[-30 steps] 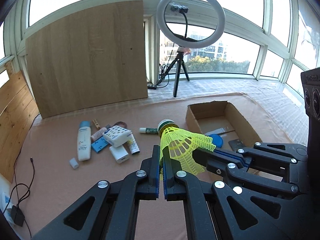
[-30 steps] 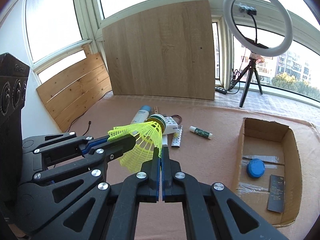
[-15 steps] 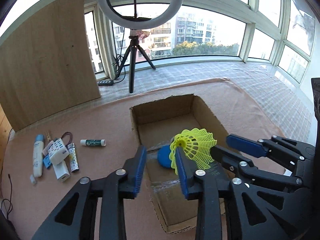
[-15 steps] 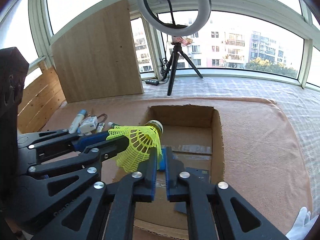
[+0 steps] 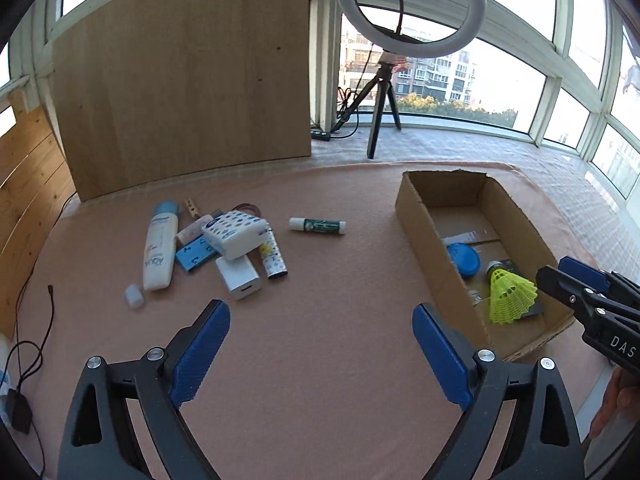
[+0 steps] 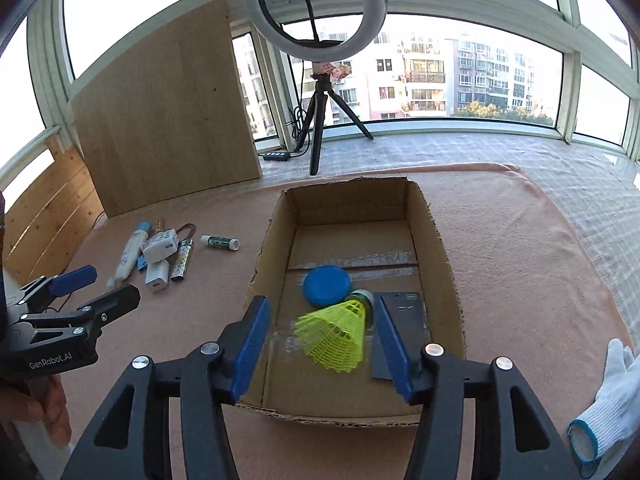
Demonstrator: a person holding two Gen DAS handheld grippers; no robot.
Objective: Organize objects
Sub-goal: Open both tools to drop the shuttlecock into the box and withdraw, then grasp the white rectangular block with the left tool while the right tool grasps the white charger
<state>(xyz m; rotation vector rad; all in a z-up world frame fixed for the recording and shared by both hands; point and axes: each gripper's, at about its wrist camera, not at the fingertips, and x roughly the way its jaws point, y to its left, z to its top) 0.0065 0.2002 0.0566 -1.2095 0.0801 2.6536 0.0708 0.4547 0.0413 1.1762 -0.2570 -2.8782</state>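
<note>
Left and right wrist views over a pink cloth-covered surface. The yellow shuttlecock (image 6: 340, 330) lies on its side inside the cardboard box (image 6: 448, 264), near end, its cork-and-band head touching the blue round lid (image 6: 327, 291) and its mesh skirt pointing toward the viewer; a dark flat card (image 6: 404, 320) lies just to its right. The right gripper (image 6: 324, 344) hangs over the box's near end with its blue-padded fingers (image 6: 252, 344) spread wide apart on either side of the shuttlecock, gripping nothing. The left gripper (image 5: 320, 354) is likewise spread apart and empty, over bare cloth left of the box. Unsorted items remain in a cluster to the far left: a white lotion bottle (image 5: 160, 252), a white dotted box (image 5: 236, 234), a white power bank (image 5: 239, 279), a lighter (image 5: 273, 258), and, apart from them, a glue stick (image 5: 317, 225). Handling judgement: the shuttlecock is probably very light, its plastic skirt springy and easily crushed; the firm head is the better hold. The glue stick, rigid and round, may roll; grip it across mid-barrel.
</note>
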